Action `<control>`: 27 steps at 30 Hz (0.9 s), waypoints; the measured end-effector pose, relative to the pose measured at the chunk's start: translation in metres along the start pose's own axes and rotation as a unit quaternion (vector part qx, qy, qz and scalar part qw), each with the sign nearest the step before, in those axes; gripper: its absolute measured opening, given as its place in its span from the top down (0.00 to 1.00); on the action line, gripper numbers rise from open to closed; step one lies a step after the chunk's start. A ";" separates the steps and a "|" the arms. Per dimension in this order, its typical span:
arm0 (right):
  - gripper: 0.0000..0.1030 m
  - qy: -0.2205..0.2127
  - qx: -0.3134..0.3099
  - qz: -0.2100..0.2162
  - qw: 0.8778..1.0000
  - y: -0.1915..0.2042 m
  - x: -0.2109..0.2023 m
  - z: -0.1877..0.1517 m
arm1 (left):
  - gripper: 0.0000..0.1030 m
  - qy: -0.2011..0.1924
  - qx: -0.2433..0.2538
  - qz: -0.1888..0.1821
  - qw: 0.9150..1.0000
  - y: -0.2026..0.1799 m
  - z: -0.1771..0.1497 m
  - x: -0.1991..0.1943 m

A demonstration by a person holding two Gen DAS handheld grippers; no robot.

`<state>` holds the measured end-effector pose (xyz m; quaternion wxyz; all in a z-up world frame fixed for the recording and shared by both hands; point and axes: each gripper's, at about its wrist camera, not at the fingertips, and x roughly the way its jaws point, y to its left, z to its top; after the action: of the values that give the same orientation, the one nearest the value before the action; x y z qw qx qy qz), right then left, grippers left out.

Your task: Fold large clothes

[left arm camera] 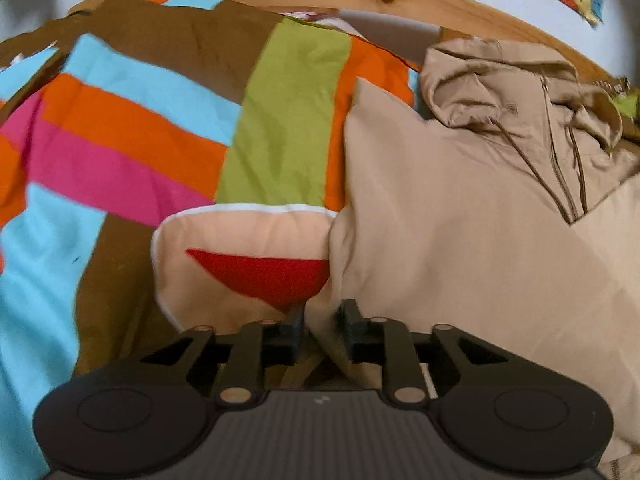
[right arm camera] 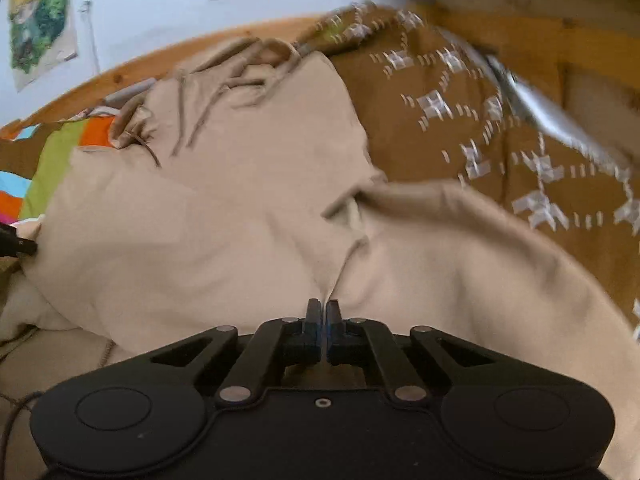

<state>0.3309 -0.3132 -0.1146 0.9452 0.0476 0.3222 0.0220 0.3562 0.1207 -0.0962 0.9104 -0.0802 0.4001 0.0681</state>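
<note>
The beige hooded jacket [left arm camera: 460, 220] lies spread on the bed, over a striped bedcover [left arm camera: 132, 136], and each tool grips it: the left tool [left arm camera: 322, 316] pinches a thick bunch of its edge, the right tool [right arm camera: 322, 308] is clenched on a thin fold of it. The main risk is a slip: the right tool's bite looks shallow, and the loose sleeve [right arm camera: 460, 232] may trail and bunch under the fold. The drawstrings [left arm camera: 532, 160] could snag. A peach cushion with a red patch [left arm camera: 240, 256] sits touching the jacket's left edge, and a brown patterned blanket [right arm camera: 500, 140] crowds the right, leaving little flat room.
</note>
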 end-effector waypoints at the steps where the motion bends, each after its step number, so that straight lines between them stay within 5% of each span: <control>1: 0.89 -0.008 0.007 0.005 1.000 -0.003 -0.005 -0.002 | 0.68 -0.003 -0.007 -0.006 1.000 0.002 -0.001 -0.005; 4: 0.55 -0.023 -0.012 0.012 1.000 -0.007 -0.021 -0.011 | 0.36 -0.024 -0.003 -0.015 1.000 0.009 -0.014 -0.032; 7: 0.49 -0.016 -0.031 0.016 0.999 -0.009 -0.033 -0.021 | 0.31 -0.033 0.032 -0.021 0.999 0.016 -0.037 -0.060; 11: 0.24 -0.010 -0.062 0.032 0.997 -0.010 -0.058 -0.038 | 0.16 0.000 0.063 -0.036 0.997 0.023 -0.073 -0.097; 15: 0.15 0.005 -0.168 0.049 0.985 0.003 -0.090 -0.058 | 0.08 0.006 0.118 -0.067 0.991 0.027 -0.104 -0.136; 18: 0.06 0.017 -0.274 0.053 0.960 0.017 -0.113 -0.077 | 0.03 -0.011 0.159 -0.102 0.982 0.022 -0.130 -0.154; 22: 0.05 0.040 -0.370 0.046 0.927 0.030 -0.128 -0.100 | 0.03 0.021 0.222 -0.136 0.965 -0.004 -0.149 -0.157; 27: 0.02 0.047 -0.376 0.023 0.925 0.037 -0.113 -0.105 | 0.03 0.008 0.286 -0.156 0.945 -0.027 -0.172 -0.168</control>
<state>0.1763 -0.2762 -0.1249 0.8766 -0.3048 0.3333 0.1659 0.1250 0.0492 -0.0843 0.8911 0.1213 0.3925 -0.1927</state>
